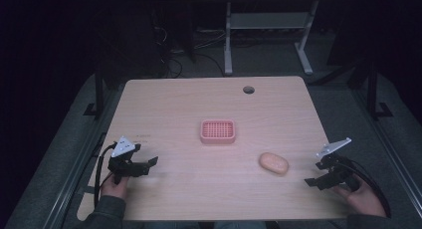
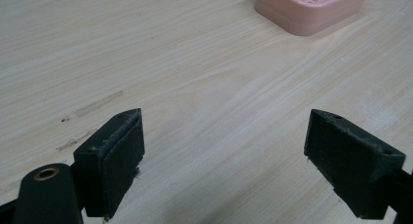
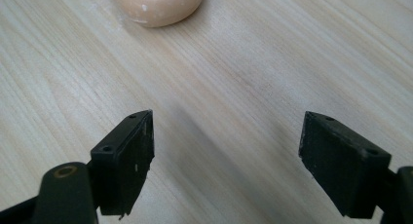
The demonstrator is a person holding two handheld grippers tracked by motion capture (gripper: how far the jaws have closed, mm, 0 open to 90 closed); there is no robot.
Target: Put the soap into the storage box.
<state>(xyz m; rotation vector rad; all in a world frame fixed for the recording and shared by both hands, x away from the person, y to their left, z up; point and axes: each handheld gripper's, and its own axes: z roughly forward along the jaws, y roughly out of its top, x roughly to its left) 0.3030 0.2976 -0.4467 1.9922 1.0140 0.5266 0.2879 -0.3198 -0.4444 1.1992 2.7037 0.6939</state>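
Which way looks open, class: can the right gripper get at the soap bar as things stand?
Probably yes. The right gripper is open, and bare table lies between its fingers and the soap bar.

The worktop (image 1: 164, 109) carries one pink slotted tray (image 1: 217, 131) and one peach-coloured oval soap bar (image 1: 273, 163). Two grippers are present: one left gripper (image 1: 142, 168), one right gripper (image 1: 318, 178).

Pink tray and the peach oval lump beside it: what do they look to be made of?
The pink tray looks like moulded plastic, matte: uniform colour, rounded corners, a regular grid of slots in its top. The peach oval lump looks like a bar of soap, though that is a guess: smooth, rounded, dull waxy sheen, small pale flecks in the right gripper view. The table shows pale wood grain, likely laminate.
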